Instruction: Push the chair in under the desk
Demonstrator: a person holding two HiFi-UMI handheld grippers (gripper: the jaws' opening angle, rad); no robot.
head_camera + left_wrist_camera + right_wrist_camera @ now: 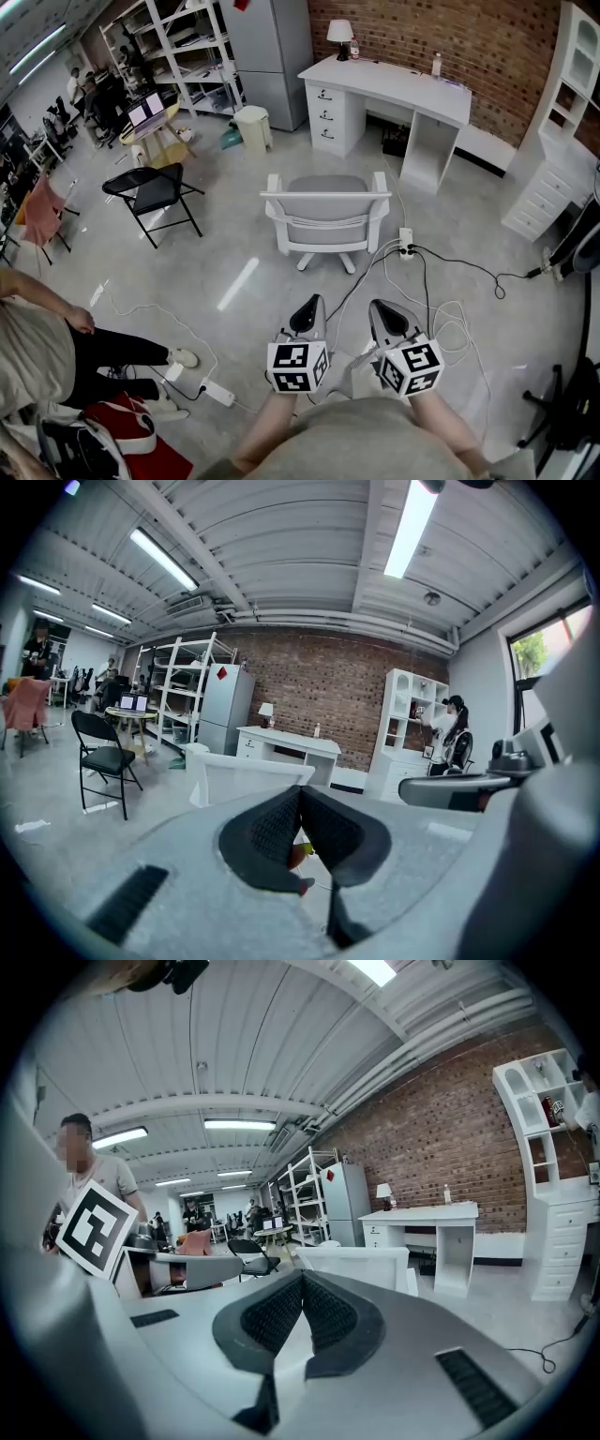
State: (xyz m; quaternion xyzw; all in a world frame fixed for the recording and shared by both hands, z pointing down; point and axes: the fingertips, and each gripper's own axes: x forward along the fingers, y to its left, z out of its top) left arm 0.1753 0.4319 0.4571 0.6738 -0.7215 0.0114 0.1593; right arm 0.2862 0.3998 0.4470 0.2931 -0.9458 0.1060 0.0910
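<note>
Looking down from the head view, I have the chair (326, 217) in front of me. It has a white frame with curved armrests, a slatted back turned towards me, a grey padded seat and a splayed white base. It stands on a smooth, glossy grey floor (244, 281).

Beyond the chair and well apart from it is the desk (394, 89), a white slab top over a block of drawers and a flat side panel. A small shaded lamp (339, 36) sits on it, and a rough red brick wall (422, 28) rises behind.

On the near side of the chair, not touching it, the left gripper (307, 314) and right gripper (386, 317) point towards its back. Each has its black ribbed pads pressed tip to tip with nothing clamped between them, as both gripper views confirm (300, 791) (302, 1279).

Just right of the chair's base lies a white power strip (406, 244), with thin black and white cables (450, 267) looping away from it. To the chair's left, well apart, stands a black metal folding chair (155, 192).
</note>
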